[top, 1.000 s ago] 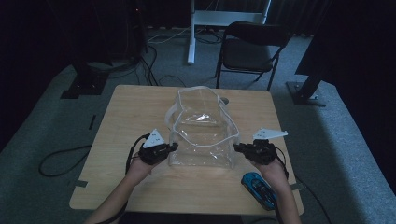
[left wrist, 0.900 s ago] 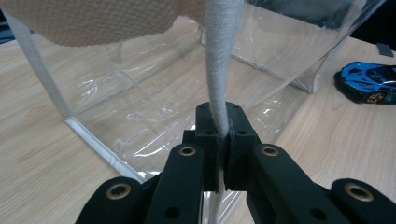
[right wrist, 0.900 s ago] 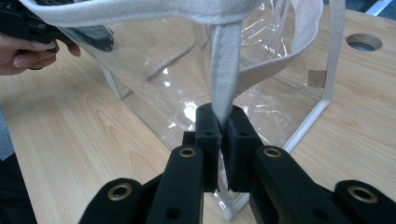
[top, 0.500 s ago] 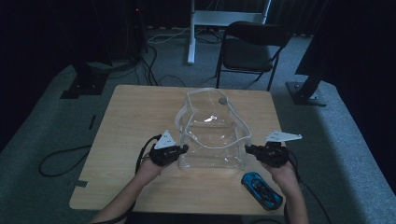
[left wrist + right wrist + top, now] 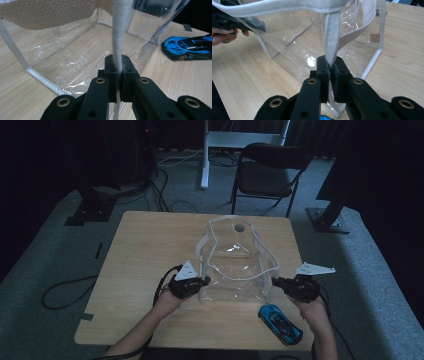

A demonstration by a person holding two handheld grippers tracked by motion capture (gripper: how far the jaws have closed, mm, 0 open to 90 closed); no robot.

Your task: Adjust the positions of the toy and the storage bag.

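The left hand-held gripper (image 5: 204, 281) and the right hand-held gripper (image 5: 275, 281) are each pinching the clear bag's (image 5: 239, 270) white trim, holding its mouth open on the bench (image 5: 140, 250) — the blue toy car (image 5: 280, 324) is waiting outside, probably going in next.

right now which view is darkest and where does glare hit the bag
The high view is darkest, with dim room edges; the clear bag shows small white glints there. The left gripper view is bright, with sheen on the plastic folds; the right gripper view has a hot spot just above the jaws.

Blue toy car (image 5: 280, 323), black folding chair (image 5: 270, 174)
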